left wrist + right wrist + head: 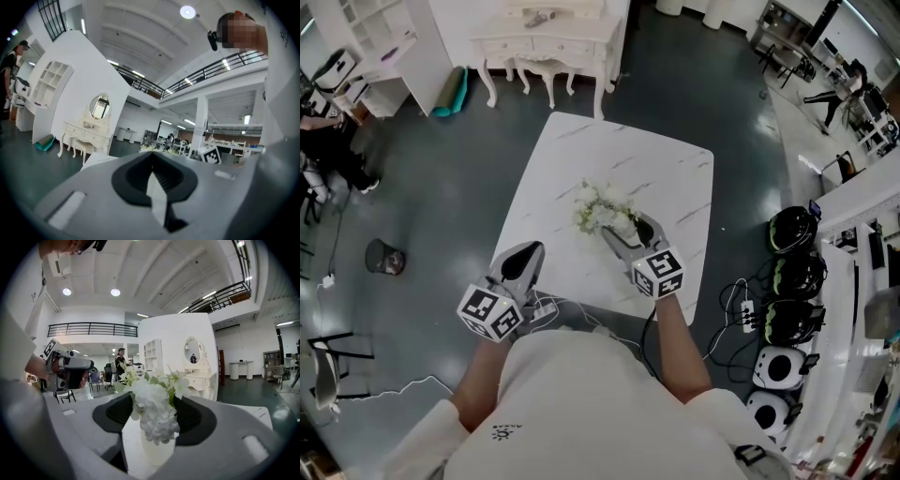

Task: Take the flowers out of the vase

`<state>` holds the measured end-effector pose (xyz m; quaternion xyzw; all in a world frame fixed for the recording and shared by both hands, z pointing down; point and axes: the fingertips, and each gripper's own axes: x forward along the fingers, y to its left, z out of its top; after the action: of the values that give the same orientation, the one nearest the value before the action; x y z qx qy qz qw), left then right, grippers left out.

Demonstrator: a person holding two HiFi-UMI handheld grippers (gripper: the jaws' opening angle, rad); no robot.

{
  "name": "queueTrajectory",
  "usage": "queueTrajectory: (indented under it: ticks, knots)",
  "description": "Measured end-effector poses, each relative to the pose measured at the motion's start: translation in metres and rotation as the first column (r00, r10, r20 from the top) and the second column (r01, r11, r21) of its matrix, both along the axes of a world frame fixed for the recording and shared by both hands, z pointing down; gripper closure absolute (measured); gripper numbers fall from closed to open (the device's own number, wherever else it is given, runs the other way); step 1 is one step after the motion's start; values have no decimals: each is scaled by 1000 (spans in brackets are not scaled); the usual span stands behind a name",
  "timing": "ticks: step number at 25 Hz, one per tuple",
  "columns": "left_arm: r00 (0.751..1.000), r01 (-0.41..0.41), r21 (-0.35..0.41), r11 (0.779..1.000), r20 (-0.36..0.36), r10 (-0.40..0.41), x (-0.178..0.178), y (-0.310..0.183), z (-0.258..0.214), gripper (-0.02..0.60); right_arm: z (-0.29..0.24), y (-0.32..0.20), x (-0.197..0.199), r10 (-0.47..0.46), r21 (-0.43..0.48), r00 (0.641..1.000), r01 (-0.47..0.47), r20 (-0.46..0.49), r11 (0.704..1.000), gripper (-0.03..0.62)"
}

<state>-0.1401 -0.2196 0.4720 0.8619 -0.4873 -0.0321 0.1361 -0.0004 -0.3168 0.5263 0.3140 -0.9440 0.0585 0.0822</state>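
A bunch of white flowers (602,211) with green leaves stands in a small white vase (157,451) in the middle of the white marble table (581,150). My right gripper (633,230) reaches in from the near right. Its jaws stand on both sides of the bunch, and the black pads touch the blossoms (154,404). The vase shows in the lower gap between the jaws. My left gripper (525,258) hovers at the table's near left edge, apart from the flowers. Its tips meet with nothing in them (151,157).
A white dressing table (548,42) stands beyond the far end of the table. Helmets (792,230) and cables (741,300) lie on the floor to the right. A dark stool (384,256) sits on the floor to the left.
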Motion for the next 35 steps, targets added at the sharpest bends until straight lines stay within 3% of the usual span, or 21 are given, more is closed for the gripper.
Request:
queueTrajectory:
  ticks: [12, 35]
  knots:
    - [1000, -21, 12, 1000, -8, 21, 3, 2, -3, 592, -8, 9, 3, -1, 39, 1000, 2, -17, 999, 437]
    - [998, -52, 24, 998, -18, 52, 7, 3, -5, 594, -46, 13, 11, 46, 93, 996, -53, 78, 994, 459]
